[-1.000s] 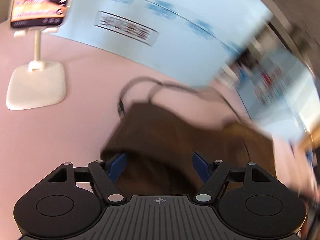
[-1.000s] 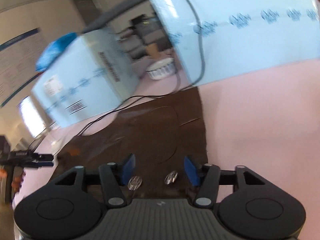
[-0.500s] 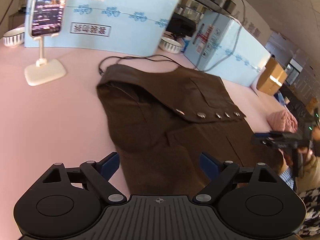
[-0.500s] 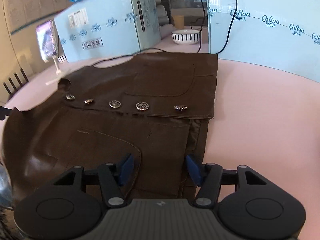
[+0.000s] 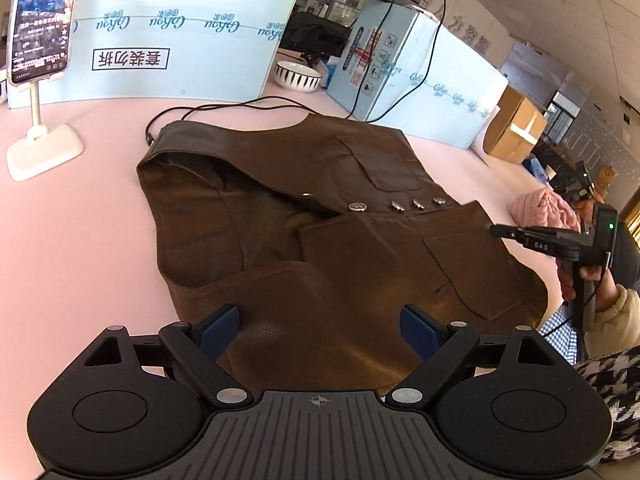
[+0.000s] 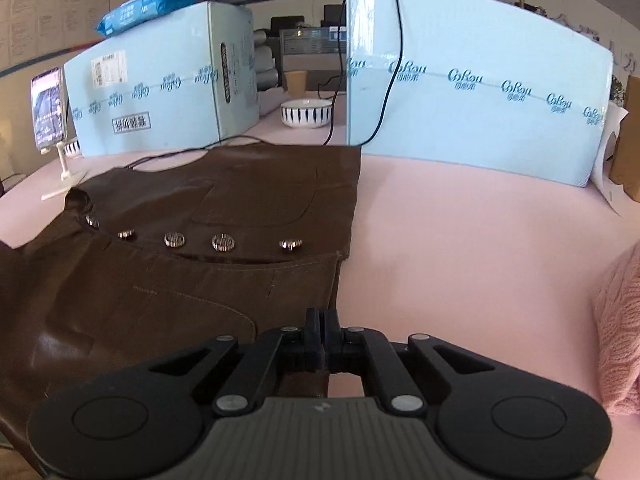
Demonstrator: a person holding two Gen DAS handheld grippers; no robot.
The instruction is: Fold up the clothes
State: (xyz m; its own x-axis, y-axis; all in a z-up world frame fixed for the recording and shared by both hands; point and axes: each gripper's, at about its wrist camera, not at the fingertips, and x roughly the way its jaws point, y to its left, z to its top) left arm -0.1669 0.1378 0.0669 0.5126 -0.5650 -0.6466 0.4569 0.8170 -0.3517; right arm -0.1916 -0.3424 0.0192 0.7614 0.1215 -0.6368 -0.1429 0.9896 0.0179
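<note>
A brown leather vest (image 5: 320, 216) with metal buttons lies spread on the pink table (image 5: 80, 240); it also shows in the right wrist view (image 6: 180, 264). My left gripper (image 5: 318, 330) is open, its blue pads (image 5: 218, 326) apart above the vest's near side. My right gripper (image 6: 321, 334) is shut at the vest's hem corner; whether cloth sits between the fingers I cannot tell. The right gripper also shows in the left wrist view (image 5: 500, 231), at the vest's right edge.
Light blue boxes (image 5: 180, 36) stand along the back. A phone on a white stand (image 5: 36, 60) is at the far left. A striped bowl (image 6: 306, 113) and black cables (image 5: 240, 106) lie behind the vest. A pink knitted garment (image 6: 620, 328) lies at the right.
Both grippers pulled back from the vest and the views steadied. My right gripper went from open to shut at the hem corner. The left stayed open.
</note>
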